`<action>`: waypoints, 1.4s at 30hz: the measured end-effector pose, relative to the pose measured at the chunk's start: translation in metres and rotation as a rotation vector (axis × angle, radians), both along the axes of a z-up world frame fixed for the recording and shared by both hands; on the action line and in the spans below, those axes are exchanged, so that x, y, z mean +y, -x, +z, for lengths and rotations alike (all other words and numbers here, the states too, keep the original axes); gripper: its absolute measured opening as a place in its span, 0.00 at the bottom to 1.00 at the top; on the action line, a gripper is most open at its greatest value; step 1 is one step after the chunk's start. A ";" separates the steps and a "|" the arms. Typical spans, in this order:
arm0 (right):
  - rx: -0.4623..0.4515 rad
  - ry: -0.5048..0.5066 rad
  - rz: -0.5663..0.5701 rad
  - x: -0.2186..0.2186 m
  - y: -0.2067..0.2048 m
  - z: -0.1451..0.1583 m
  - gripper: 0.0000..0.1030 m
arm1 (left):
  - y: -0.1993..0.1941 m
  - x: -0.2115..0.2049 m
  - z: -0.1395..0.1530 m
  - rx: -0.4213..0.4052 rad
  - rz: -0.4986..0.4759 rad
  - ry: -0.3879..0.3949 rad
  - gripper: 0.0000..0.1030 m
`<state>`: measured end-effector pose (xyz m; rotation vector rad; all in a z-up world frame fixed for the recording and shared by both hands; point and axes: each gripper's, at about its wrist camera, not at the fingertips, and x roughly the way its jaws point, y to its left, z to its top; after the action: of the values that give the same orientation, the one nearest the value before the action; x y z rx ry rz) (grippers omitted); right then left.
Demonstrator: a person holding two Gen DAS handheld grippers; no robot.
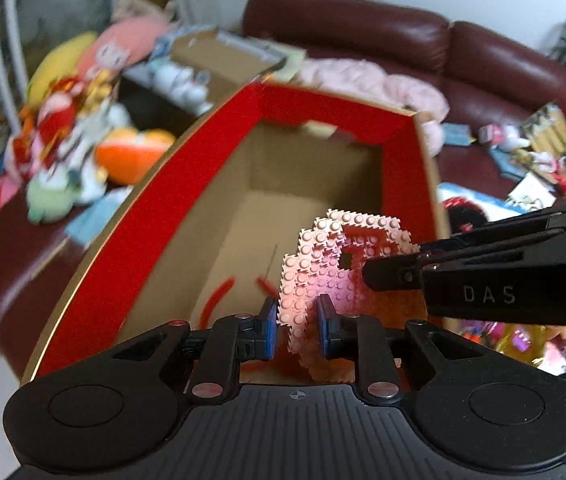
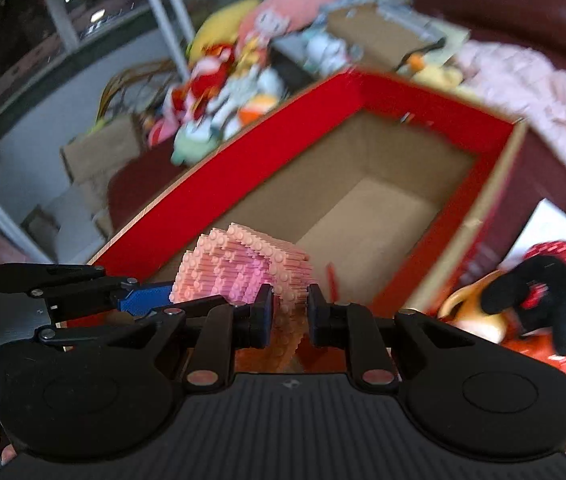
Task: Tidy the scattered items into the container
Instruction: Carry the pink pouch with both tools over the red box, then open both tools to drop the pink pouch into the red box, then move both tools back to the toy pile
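A pink and orange brick model (image 1: 335,276) hangs over the near end of a cardboard box with a red rim (image 1: 171,216). My left gripper (image 1: 297,330) is shut on the model's lower edge. My right gripper (image 1: 367,276) comes in from the right and grips the same model. In the right wrist view the brick model (image 2: 239,276) is pinched between the pads of my right gripper (image 2: 289,316), and the left gripper (image 2: 169,302) holds its left side. The box (image 2: 243,168) stands open below, its brown floor holding a few red strips.
The box sits on a dark red leather sofa (image 1: 483,56). Plush toys (image 1: 79,132) pile up to the left, a pink jacket (image 2: 535,88) lies behind the box, and a black and red plush (image 2: 539,296) with small items lies to the right.
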<state>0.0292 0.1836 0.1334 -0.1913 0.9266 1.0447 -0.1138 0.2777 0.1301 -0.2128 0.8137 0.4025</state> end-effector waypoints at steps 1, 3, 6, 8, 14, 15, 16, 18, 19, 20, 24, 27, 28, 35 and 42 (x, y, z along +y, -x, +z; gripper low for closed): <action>0.005 0.012 0.011 0.005 0.003 -0.002 0.20 | 0.003 0.004 -0.004 0.008 0.012 0.011 0.17; 0.020 0.031 0.034 0.013 0.006 -0.009 0.21 | 0.007 0.013 -0.011 0.019 0.032 0.033 0.18; 0.063 0.048 0.047 0.019 0.009 -0.016 0.23 | 0.013 0.022 -0.019 0.036 0.047 0.052 0.18; 0.105 0.047 0.034 0.018 0.006 -0.020 0.27 | 0.016 0.023 -0.022 0.048 0.057 0.050 0.38; 0.102 0.003 0.000 -0.002 -0.002 -0.014 0.69 | 0.010 0.030 -0.030 0.083 0.110 -0.013 0.74; 0.090 -0.002 -0.003 -0.006 -0.002 -0.011 0.70 | 0.008 0.030 -0.030 0.083 0.112 -0.015 0.74; 0.083 -0.010 -0.008 -0.010 -0.003 -0.010 0.72 | 0.007 0.030 -0.030 0.082 0.114 -0.014 0.74; 0.080 -0.020 -0.016 -0.015 -0.005 -0.006 0.72 | 0.005 0.029 -0.030 0.077 0.116 -0.015 0.74; 0.081 -0.022 -0.019 -0.016 -0.006 -0.006 0.73 | 0.004 0.028 -0.030 0.074 0.120 -0.016 0.76; 0.083 -0.023 -0.021 -0.018 -0.007 -0.007 0.73 | 0.004 0.028 -0.030 0.071 0.124 -0.017 0.77; 0.086 -0.014 -0.016 -0.019 -0.007 -0.010 0.74 | 0.002 0.026 -0.032 0.070 0.129 -0.019 0.77; 0.086 -0.010 -0.014 -0.017 -0.006 -0.011 0.74 | 0.001 0.026 -0.033 0.074 0.125 -0.024 0.77; 0.088 -0.012 -0.015 -0.015 -0.006 -0.011 0.74 | 0.001 0.026 -0.033 0.076 0.126 -0.027 0.77; 0.096 -0.030 -0.029 -0.021 -0.008 -0.005 0.74 | 0.002 0.026 -0.034 0.067 0.125 -0.031 0.78; 0.080 -0.026 -0.061 -0.032 -0.012 0.003 0.74 | 0.004 0.028 -0.031 0.019 0.130 -0.027 0.79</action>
<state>0.0415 0.1515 0.1364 -0.0995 0.9848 1.0133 -0.1178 0.3062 0.0995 -0.2374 0.8154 0.5387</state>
